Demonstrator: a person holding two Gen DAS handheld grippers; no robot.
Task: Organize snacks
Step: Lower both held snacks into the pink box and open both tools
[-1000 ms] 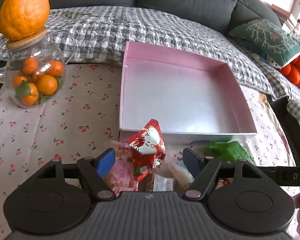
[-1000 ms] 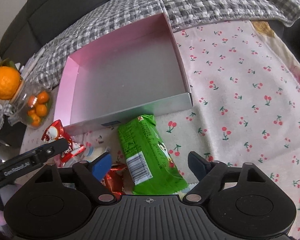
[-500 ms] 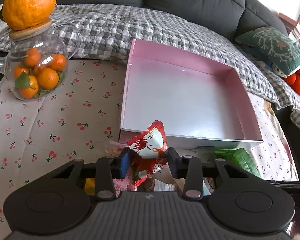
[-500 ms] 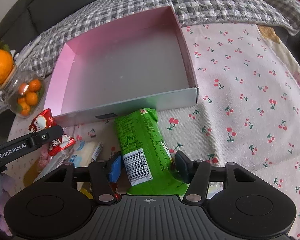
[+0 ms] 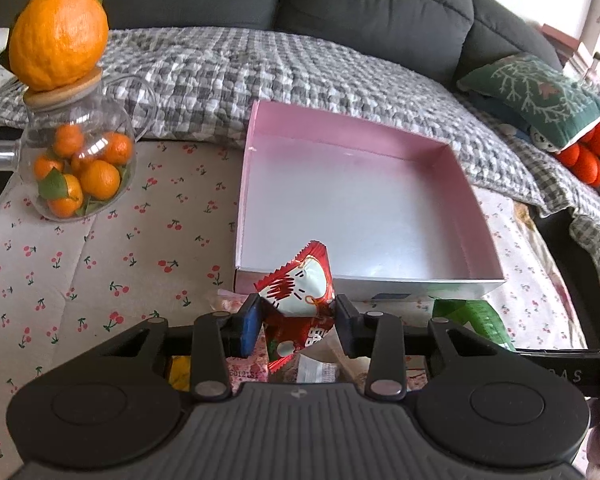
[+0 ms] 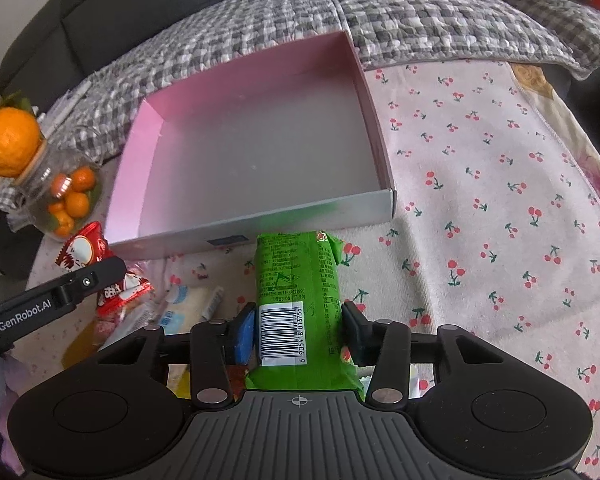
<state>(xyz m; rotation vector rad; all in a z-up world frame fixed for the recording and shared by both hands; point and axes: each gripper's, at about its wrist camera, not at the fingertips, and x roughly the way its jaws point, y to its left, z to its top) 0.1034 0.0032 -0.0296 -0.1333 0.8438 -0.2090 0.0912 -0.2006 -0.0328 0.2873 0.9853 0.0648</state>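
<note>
My left gripper (image 5: 296, 322) is shut on a red and white snack packet (image 5: 300, 300), held just before the near wall of the pink open box (image 5: 364, 148). My right gripper (image 6: 300, 330) is shut on a green snack packet (image 6: 296, 280) with a barcode, pointing at the same box (image 6: 252, 72). The box holds nothing. The red packet (image 6: 86, 256) and the left gripper's arm (image 6: 52, 300) show at the left of the right wrist view. The green packet's end (image 5: 468, 320) shows in the left wrist view.
Several loose snacks (image 6: 192, 300) lie on the cherry-print cloth (image 6: 480, 208) between the grippers. A glass jar of small oranges (image 5: 78, 164) with a big orange (image 5: 58, 36) on its lid stands at the left. A sofa with a checked blanket (image 5: 260, 68) lies behind.
Both grippers closed from wide open onto their packets: left on the red packet, right on the green one. Both have lifted slightly and moved back from the box.
</note>
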